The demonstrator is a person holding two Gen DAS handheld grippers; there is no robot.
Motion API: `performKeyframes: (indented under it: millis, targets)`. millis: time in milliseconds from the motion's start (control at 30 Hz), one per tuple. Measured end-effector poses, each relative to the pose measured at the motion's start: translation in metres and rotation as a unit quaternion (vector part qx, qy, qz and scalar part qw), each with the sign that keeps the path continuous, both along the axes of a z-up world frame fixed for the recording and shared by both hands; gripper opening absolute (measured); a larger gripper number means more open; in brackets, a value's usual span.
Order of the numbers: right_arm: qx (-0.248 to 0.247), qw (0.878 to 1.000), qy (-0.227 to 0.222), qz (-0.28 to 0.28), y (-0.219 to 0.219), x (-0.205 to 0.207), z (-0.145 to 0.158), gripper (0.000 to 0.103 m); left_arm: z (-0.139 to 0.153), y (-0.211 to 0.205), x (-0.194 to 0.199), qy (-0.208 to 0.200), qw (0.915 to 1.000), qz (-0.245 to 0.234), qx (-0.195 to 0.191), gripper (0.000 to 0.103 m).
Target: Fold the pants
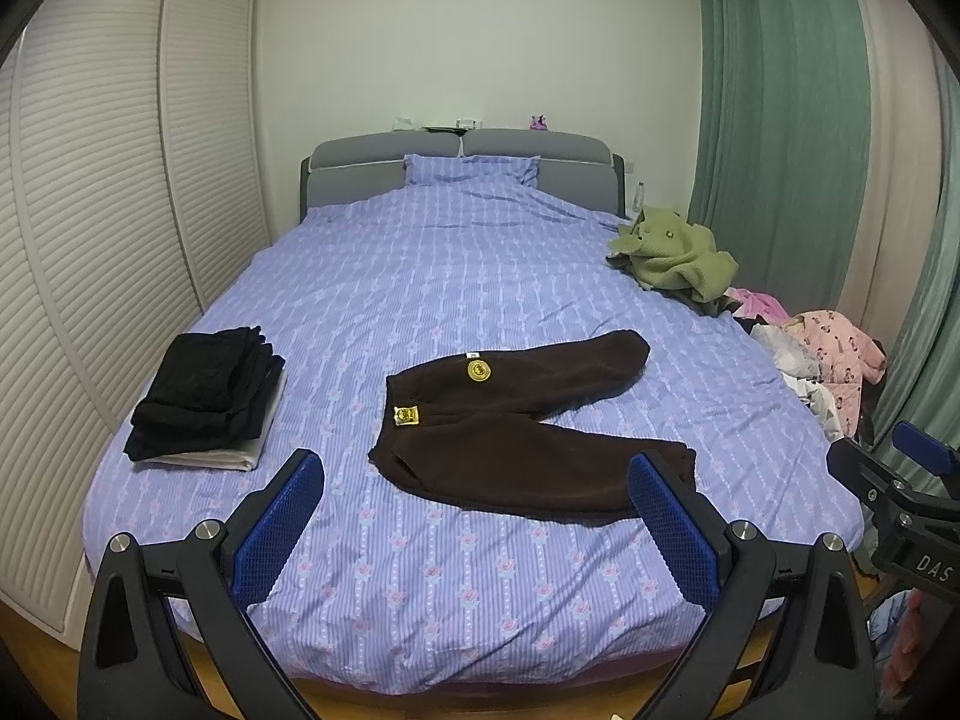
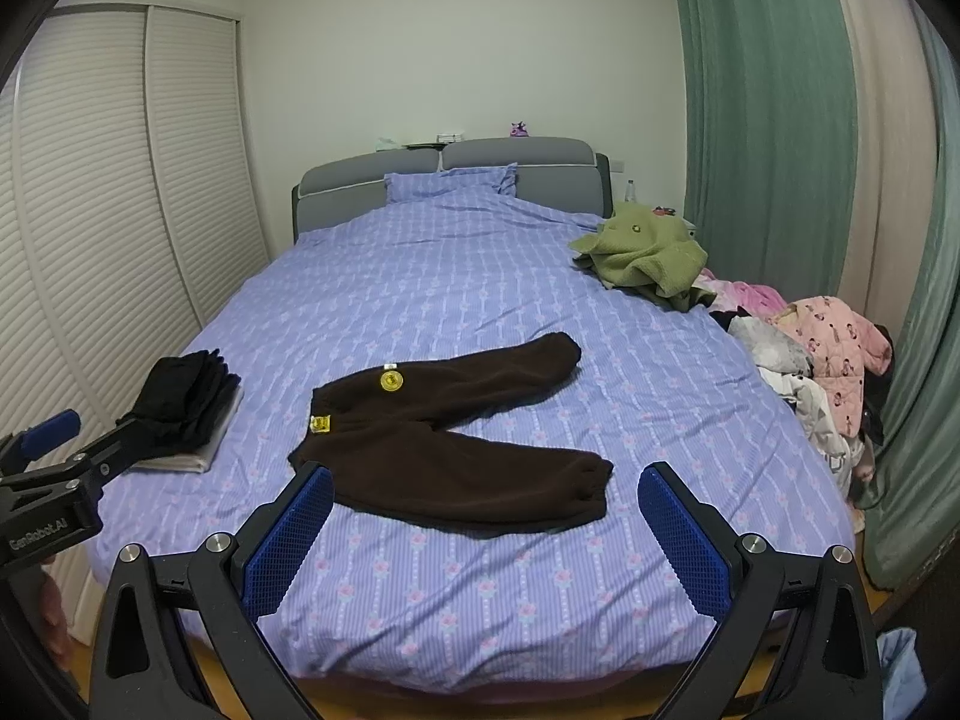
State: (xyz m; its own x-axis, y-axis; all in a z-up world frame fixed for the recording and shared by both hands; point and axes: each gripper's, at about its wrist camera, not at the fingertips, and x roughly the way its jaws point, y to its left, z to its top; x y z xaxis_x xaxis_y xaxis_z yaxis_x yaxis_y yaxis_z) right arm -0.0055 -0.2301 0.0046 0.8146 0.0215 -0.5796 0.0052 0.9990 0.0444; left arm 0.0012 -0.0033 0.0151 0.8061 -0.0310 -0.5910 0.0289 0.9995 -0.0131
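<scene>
The bed (image 1: 372, 300), under a lilac striped cover, fills both views. A heap of unsorted clothes (image 1: 822, 354) lies along its edge at about three o'clock in the left wrist view, with a green knitted garment (image 1: 672, 255) further up at two o'clock. A folded stack of dark clothes (image 1: 210, 396) sits near the bed's edge at nine o'clock.

The brown fleece pants (image 1: 528, 426) lie flat near the middle of the bed, toward the foot, unfolded. The waistband points toward nine o'clock and the two legs splay apart toward three o'clock, the farther leg angled up toward one o'clock. Two yellow tags show near the waistband.

The left gripper (image 1: 477, 492) hangs over the foot of the bed with its blue pads spread wide and nothing between them. The right gripper (image 2: 486, 507) does the same, jaws parted and empty, just short of the nearer leg.

Folding has not begun. The likely trouble lies in the splayed legs: if one cuff is pinched without the farther leg being brought over squarely, the seams will not line up and the fold will come out skewed. The thick fleece may also slip from a shallow pinch, or the pads may catch the cover beneath and drag it along.
</scene>
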Motion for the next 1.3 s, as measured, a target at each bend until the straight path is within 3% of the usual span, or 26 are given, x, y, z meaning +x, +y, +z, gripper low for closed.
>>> performKeyframes:
  millis: [700,967,1300]
  targets:
    - [0.001,1.0,0.002,-0.002,-0.005,0.004,-0.002,0.103,0.0,-0.008,0.007,-0.002,1.0,0.0,0.0,0.103]
    - [0.007,1.0,0.023,-0.003,-0.011,0.018,-0.012,0.103,-0.009,-0.014,0.018,0.013,0.9999,0.001,0.003,0.103]
    - [0.015,0.999,0.043,-0.016,-0.019,0.065,-0.026,0.103,-0.023,-0.017,0.078,0.029,0.9994,-0.019,0.005,0.103]
